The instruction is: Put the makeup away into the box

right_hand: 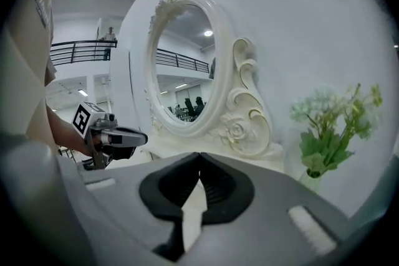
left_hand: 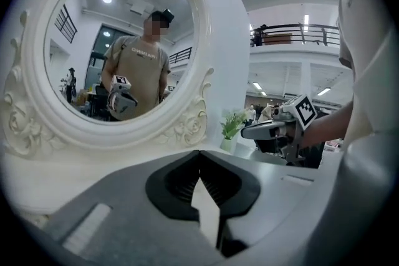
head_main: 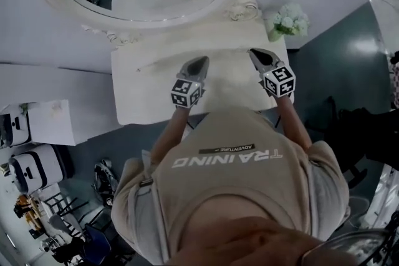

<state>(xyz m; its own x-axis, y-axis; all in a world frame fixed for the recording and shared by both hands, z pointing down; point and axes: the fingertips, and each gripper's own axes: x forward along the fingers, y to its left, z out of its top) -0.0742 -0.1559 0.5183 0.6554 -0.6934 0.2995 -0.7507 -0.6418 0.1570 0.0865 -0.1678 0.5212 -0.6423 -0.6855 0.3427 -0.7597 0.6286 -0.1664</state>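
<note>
No makeup and no box show in any view. In the head view my left gripper (head_main: 198, 64) and my right gripper (head_main: 262, 57) hover side by side over the white dressing table (head_main: 143, 106), both pointing toward the mirror. The left gripper (left_hand: 199, 156) has its jaws together at the tips with nothing between them. My right gripper (right_hand: 199, 157) is likewise shut and empty. Each gripper view also catches the other gripper: the right gripper (left_hand: 269, 129) and the left gripper (right_hand: 121, 137).
An oval mirror in an ornate white frame (head_main: 243, 6) stands at the back of the table and reflects the person and a gripper. A small pot of pale green flowers (head_main: 288, 20) sits at the table's back right corner. Chairs and gear stand on the floor at the left.
</note>
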